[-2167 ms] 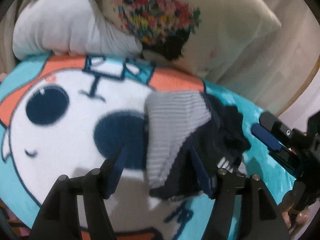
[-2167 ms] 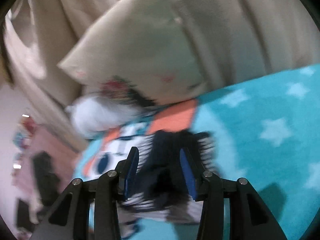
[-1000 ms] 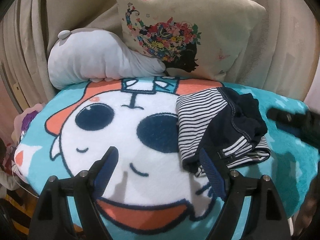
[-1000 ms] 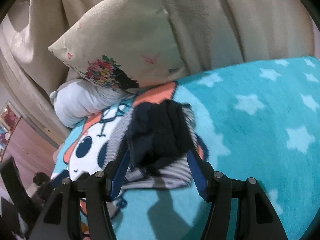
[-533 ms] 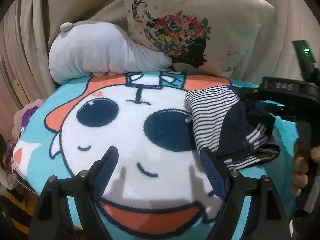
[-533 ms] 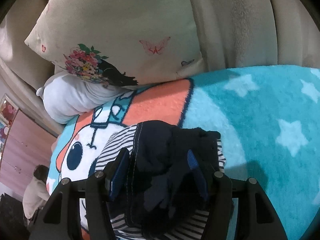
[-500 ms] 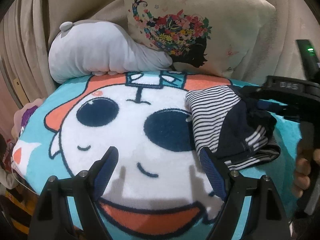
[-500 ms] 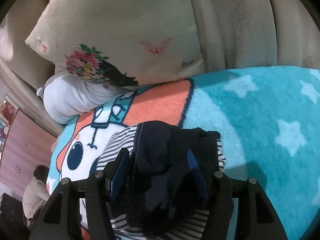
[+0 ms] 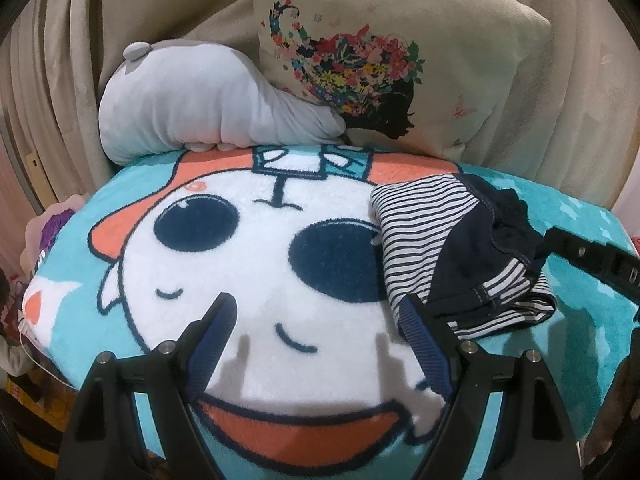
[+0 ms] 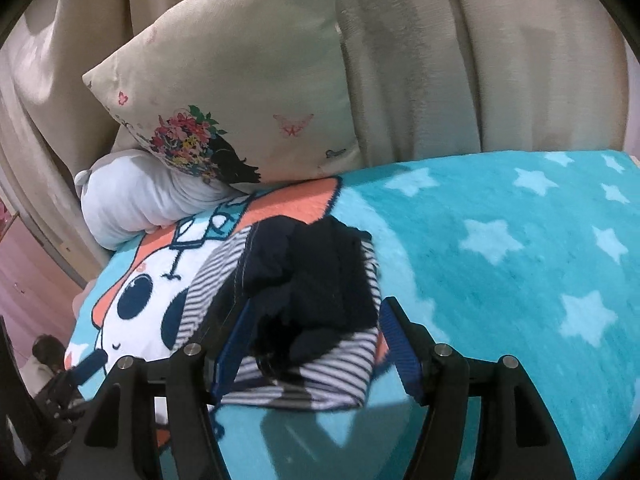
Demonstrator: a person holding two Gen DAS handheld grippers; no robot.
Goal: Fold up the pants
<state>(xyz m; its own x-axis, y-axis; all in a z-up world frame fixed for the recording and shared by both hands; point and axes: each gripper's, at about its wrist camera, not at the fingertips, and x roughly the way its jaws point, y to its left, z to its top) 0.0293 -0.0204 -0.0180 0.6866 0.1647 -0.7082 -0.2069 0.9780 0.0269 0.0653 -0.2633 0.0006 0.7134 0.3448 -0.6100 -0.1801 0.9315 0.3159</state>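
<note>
Left gripper (image 9: 316,322) stands wide apart, nothing between its blue pads, hovering above the white cartoon face printed on the blanket (image 9: 248,272) and tilted down toward it. Its right-hand finger (image 9: 420,334) sits just beside the near-left corner of the pants (image 9: 460,256), and I cannot tell whether it brushes the fabric. Over to the right gripper (image 10: 316,340): its jaws have just been opening, and they now stand fairly wide with the folded bundle lying between them; the right pad shows a sliver of blanket between itself and the cloth, while the left pad lies right against the striped edge, so a true touch there is unclear, but no squeeze is visible. This gripper also points downward, coming at the bundle from its near edge. The pants (image 10: 312,280) themselves, striped with a dark navy part bunched on top, lie folded on the blanket at about three o'clock of the cartoon face in the left wrist view. Beyond them, at twelve o'clock, a floral pillow (image 9: 400,64) leans on beige curtains (image 10: 460,60), with a grey plush cushion (image 9: 192,100) at eleven o'clock. The right gripper's black frame (image 9: 592,260) pokes in at three o'clock of the left view.
</note>
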